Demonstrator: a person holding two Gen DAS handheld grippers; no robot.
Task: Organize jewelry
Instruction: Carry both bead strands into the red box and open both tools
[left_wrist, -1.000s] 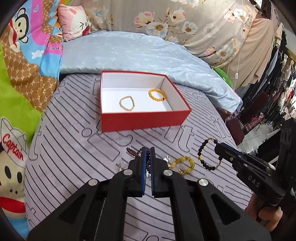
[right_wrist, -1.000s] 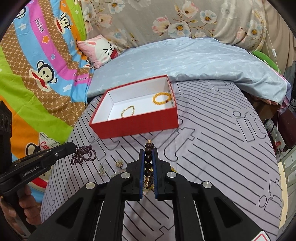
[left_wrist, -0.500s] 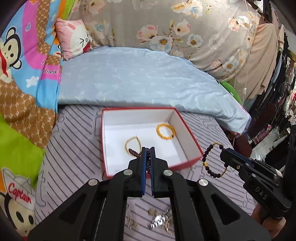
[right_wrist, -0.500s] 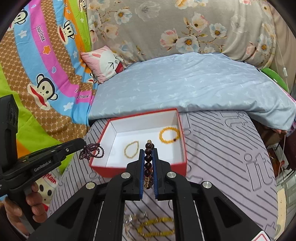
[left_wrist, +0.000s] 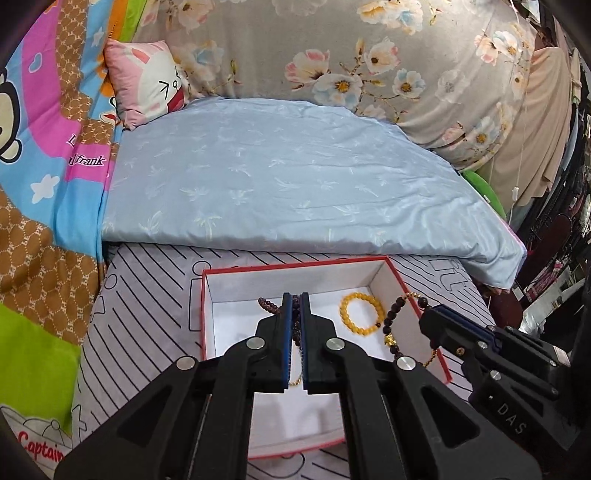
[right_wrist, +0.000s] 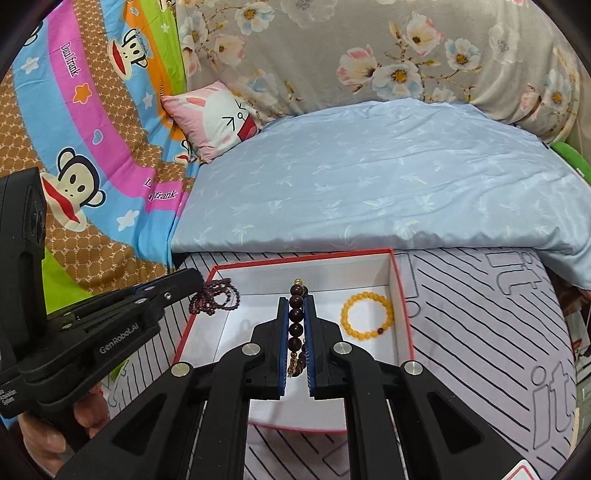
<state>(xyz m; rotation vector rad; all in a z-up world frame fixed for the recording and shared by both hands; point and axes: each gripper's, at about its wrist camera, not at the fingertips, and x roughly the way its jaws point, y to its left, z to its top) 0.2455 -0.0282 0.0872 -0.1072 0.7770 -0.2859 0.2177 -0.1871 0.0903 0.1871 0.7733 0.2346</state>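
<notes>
A red box with a white inside lies on the striped sheet; it also shows in the right wrist view. A yellow bead bracelet lies inside at the right. My left gripper is shut on a small dark purple bead bracelet and holds it over the box's left part. My right gripper is shut on a dark brown large-bead bracelet with gold beads, held over the box's middle. A thin gold bracelet is mostly hidden behind the fingers.
A light blue folded quilt lies just behind the box. A pink cartoon pillow and a colourful monkey blanket are at the back left. The bed's edge drops off at the right, with hanging clothes beyond.
Both grippers have lifted their bracelets from the sheet and moved forward, so they now hang over the inside of the red box. The loose jewelry on the sheet has left view.
</notes>
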